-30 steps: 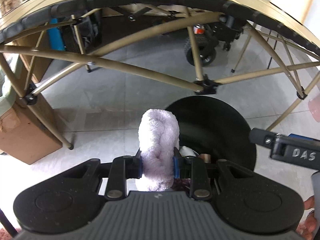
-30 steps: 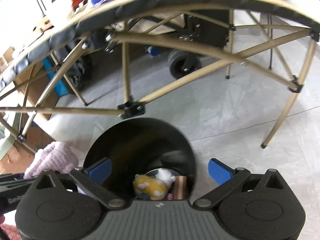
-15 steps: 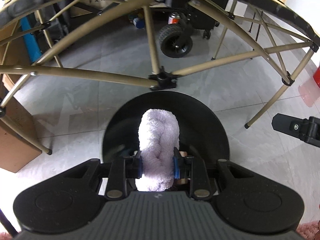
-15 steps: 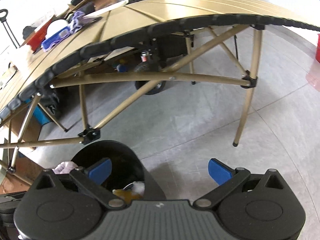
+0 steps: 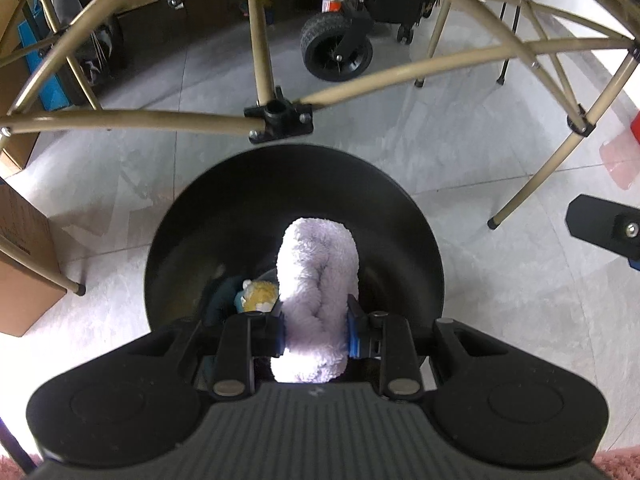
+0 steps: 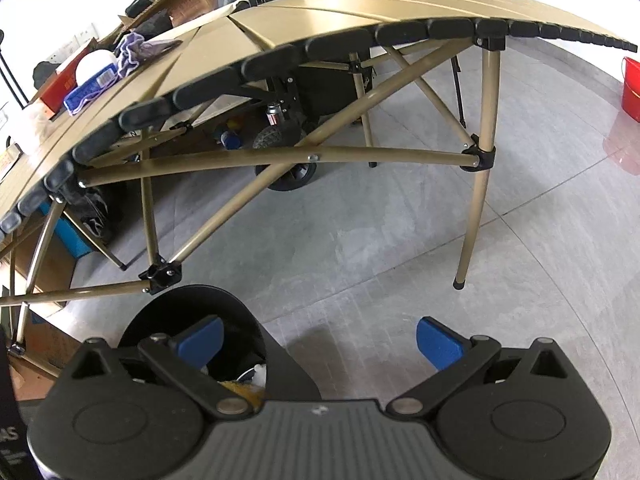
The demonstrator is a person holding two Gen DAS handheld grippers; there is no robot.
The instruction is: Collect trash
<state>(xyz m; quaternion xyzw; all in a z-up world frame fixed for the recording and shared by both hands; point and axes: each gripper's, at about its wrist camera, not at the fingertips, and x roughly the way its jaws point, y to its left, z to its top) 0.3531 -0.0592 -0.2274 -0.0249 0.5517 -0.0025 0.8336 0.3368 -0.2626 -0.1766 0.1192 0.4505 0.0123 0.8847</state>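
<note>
The left gripper (image 5: 316, 330) is pinched on a fluffy lilac cloth (image 5: 317, 300), which is pressed between its 2 blue pads (image 5: 353, 334) and held upright over the mouth of a black bin (image 5: 296, 184). Inside the bin, left of the cloth, a yellow-and-white scrap (image 5: 259, 298) is seen lying at the bottom. The right gripper (image 6: 318, 340) is spread wide and nothing is held between its fingers; it is kept to the right of the bin (image 6: 192, 312), above the grey tiled floor (image 6: 380, 240). Just beyond the bin, the tan frame of a folding table (image 6: 320, 12) is crossed by a black joint (image 5: 278, 118). A black wheel (image 5: 336, 48) is seen farther back, and a cardboard box (image 5: 24, 264) at the left.
</note>
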